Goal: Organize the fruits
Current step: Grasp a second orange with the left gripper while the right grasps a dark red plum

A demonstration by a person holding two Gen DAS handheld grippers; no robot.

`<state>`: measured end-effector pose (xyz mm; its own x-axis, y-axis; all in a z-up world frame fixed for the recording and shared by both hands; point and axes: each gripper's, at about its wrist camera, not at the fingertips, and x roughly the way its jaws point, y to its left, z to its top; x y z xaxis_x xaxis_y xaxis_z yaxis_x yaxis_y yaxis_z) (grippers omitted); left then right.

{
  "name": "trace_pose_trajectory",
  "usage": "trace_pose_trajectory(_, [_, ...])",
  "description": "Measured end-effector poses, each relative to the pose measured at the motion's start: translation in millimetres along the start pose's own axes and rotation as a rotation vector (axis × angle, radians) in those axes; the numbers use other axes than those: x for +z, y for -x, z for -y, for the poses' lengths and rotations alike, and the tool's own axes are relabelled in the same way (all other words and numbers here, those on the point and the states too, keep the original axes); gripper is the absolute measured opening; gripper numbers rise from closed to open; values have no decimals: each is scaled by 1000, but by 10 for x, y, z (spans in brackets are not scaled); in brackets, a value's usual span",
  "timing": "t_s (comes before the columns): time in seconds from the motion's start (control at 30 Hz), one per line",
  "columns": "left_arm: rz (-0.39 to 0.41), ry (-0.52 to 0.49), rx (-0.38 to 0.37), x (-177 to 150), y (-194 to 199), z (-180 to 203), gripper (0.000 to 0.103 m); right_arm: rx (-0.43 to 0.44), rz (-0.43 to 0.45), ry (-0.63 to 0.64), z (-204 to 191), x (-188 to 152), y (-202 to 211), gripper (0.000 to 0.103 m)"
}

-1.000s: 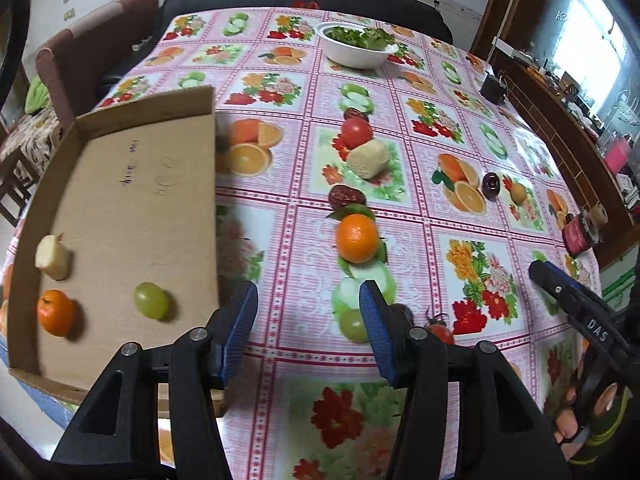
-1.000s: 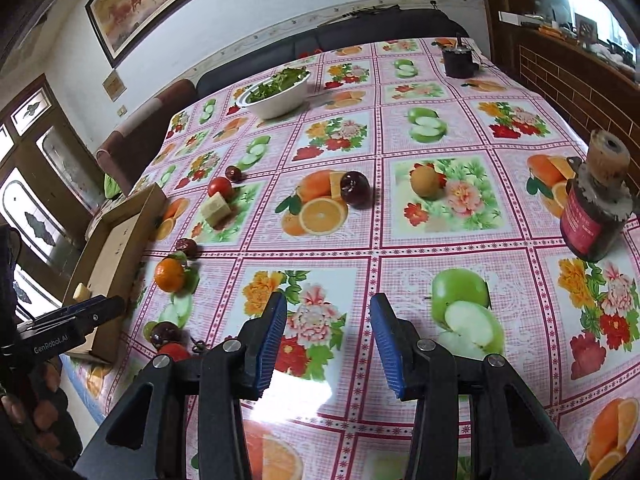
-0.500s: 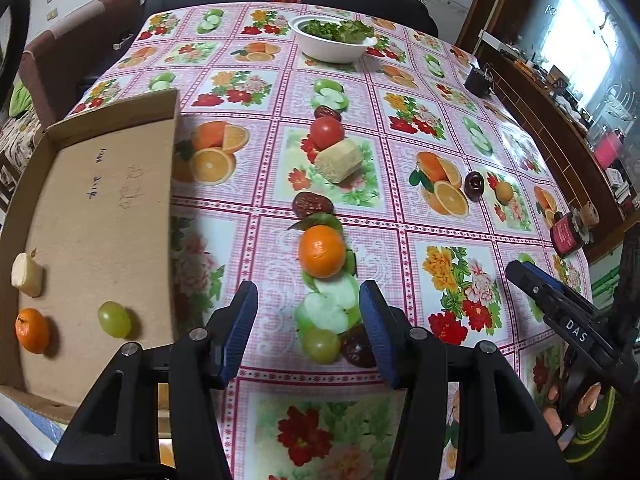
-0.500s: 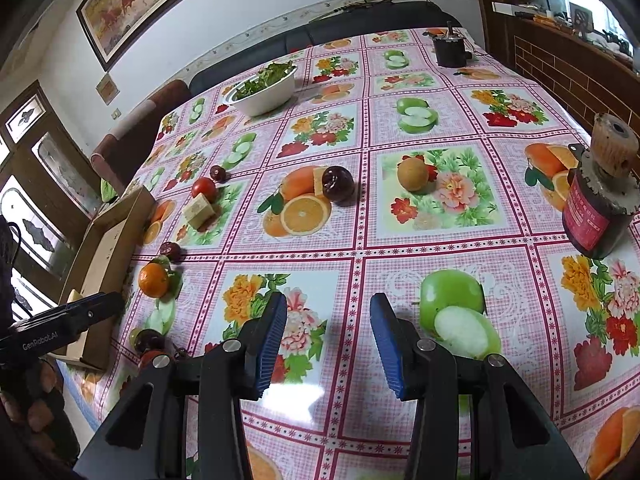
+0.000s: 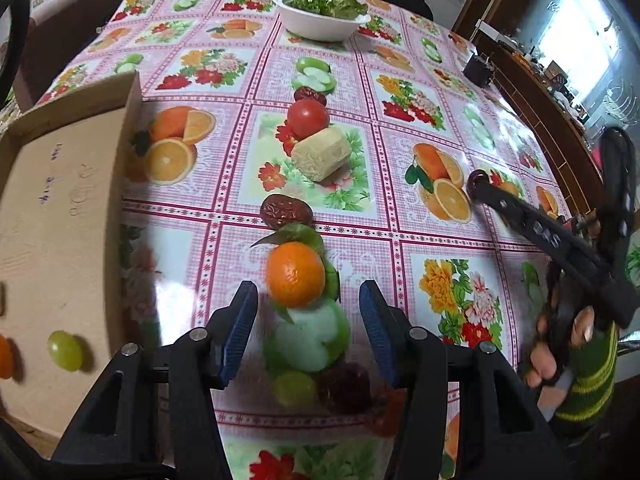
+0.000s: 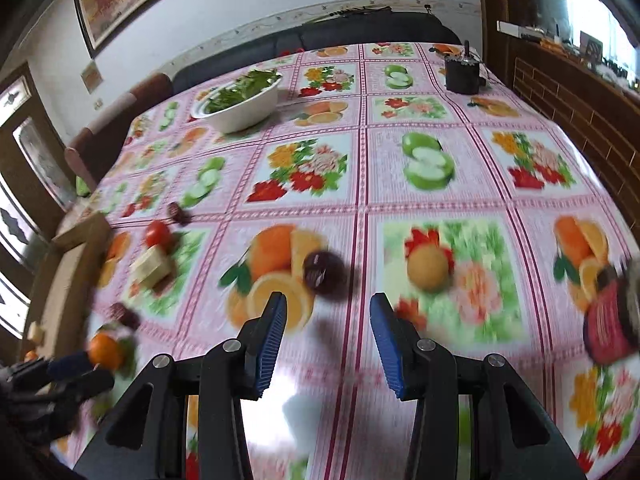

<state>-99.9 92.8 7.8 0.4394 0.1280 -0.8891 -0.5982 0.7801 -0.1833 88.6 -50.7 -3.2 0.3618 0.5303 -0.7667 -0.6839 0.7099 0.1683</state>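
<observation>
My left gripper [image 5: 308, 304] is open and points down over a row of fruit on the tablecloth. A tangerine [image 5: 295, 274] lies just ahead of its fingertips. A green grape [image 5: 294, 388] and a dark date [image 5: 344, 386] lie between its fingers, untouched. Farther along the row are another date [image 5: 286, 211], a pale peeled chunk [image 5: 322, 154] and a tomato [image 5: 308, 118]. The cardboard tray [image 5: 60, 200] on the left holds a grape [image 5: 65, 351]. My right gripper [image 6: 326, 320] is open, with a dark plum [image 6: 322, 272] just beyond its tips and a yellowish round fruit [image 6: 428, 270] to the right.
A white bowl of greens [image 6: 240, 108] and a black cup [image 6: 462, 74] stand at the far end of the table. A red jar [image 6: 612, 320] stands near the right edge. The right gripper [image 5: 486, 194] reaches in from the right in the left wrist view.
My left gripper has slid right and lower along the fruit row, so the tangerine is now at its tips. My right gripper has moved forward to the dark plum; both stay open.
</observation>
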Motion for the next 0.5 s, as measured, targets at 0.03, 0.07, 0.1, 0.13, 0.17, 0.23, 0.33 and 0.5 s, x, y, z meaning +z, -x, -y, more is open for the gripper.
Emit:
trace_pose_trajectory(0.03, [-4, 2, -2, 8, -25, -3, 51, -3, -7, 5, 0, 35, -57, 46])
trace_pose_trajectory(0.07, [-10, 6, -4, 17, -61, -10, 51, -9, -17, 10, -9, 63, -112, 46])
trace_pose_trajectory(0.1, [-13, 10, -4, 26, -88, -16, 51, -13, -25, 18, -22, 88, -179, 46])
trace_pose_trajectory(0.13, [4, 5, 3, 34, -83, -6, 51, -18, -30, 25, -31, 93, -212, 45])
trace_pose_trajectory(0.17, [2, 1, 0, 40, -92, 1, 51, -29, -24, 38, -45, 97, -236, 45])
trace_pose_trajectory(0.23, [9, -1, -4, 45, -98, 6, 33, -32, -19, 56, -64, 94, -243, 36])
trace_pose_trajectory(0.33, [12, 3, -20, 46, -87, -20, 33, -11, -12, 60, -70, 71, -208, 27])
trace_pose_trajectory(0.5, [21, 13, -38, 15, -3, -83, 32, 42, 15, 37, -96, -21, 4, 27])
